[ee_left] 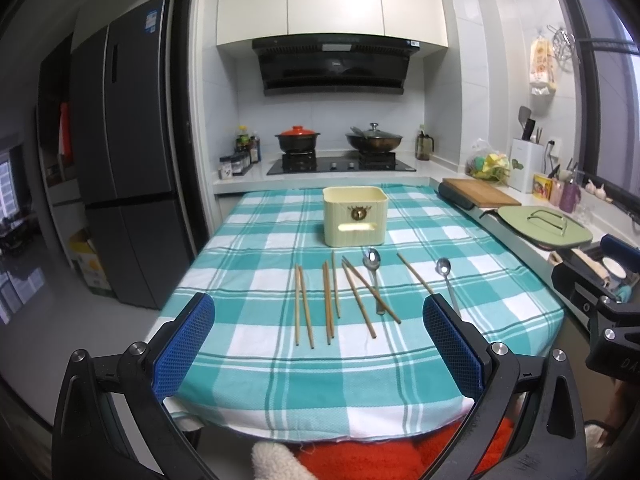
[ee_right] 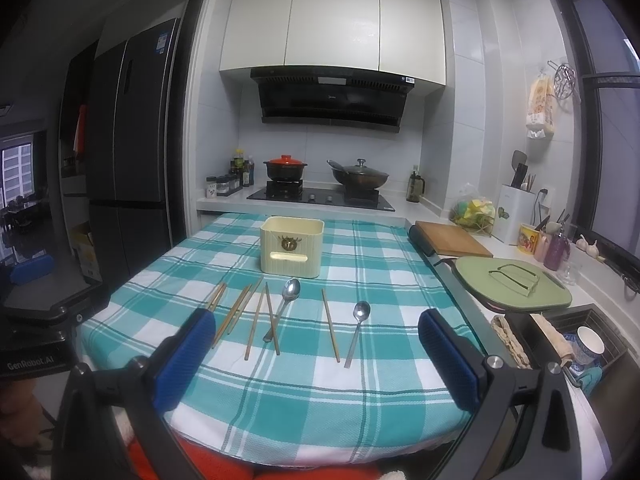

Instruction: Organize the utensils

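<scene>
Here, both grippers are hovering above the near edge of the checked tablecloth (ee_left: 280, 380), the left gripper (ee_left: 319, 320) and the right gripper (ee_right: 316, 338) each standing wide apart and gripping nothing. Two metal spoons are lying on the cloth: one spoon (ee_left: 374, 276) crossing a chopstick, the other spoon (ee_right: 357, 330) apart beside a lone chopstick (ee_right: 330, 324). About eight wooden chopsticks (ee_left: 328, 304) are lying before one cream container (ee_left: 355, 216).

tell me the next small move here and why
Probably lower the right gripper onto the lone spoon at the right. Both grippers are open and empty, all chopsticks and spoons lie on the cloth, and the cream bin appears empty.
</scene>
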{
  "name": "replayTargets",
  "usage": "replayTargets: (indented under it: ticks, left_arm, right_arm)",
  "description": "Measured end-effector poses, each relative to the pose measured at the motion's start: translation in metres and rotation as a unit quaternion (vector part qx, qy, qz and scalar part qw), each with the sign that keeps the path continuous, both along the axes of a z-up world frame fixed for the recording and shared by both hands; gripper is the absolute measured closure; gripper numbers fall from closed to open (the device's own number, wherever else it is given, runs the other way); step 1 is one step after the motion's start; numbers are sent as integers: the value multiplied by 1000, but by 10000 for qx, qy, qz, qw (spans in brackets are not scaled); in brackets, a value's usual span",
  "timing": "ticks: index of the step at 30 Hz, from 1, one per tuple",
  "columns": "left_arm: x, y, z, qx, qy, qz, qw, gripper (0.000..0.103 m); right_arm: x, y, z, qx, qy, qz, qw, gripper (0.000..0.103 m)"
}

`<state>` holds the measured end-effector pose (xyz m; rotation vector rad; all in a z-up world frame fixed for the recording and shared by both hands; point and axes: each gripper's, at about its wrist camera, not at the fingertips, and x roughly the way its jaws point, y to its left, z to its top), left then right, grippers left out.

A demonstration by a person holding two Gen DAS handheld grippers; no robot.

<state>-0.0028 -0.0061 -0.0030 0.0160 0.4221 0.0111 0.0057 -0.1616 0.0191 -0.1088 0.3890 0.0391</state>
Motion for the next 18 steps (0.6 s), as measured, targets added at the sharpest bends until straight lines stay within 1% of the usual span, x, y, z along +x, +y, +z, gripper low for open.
replayTargets:
  ticks: [18]
  left_arm:
    - [0, -4, -2, 43, 10, -24, 10000, 0]
  right_arm:
    - [1, -2, -2, 37, 11, -47, 10000, 0]
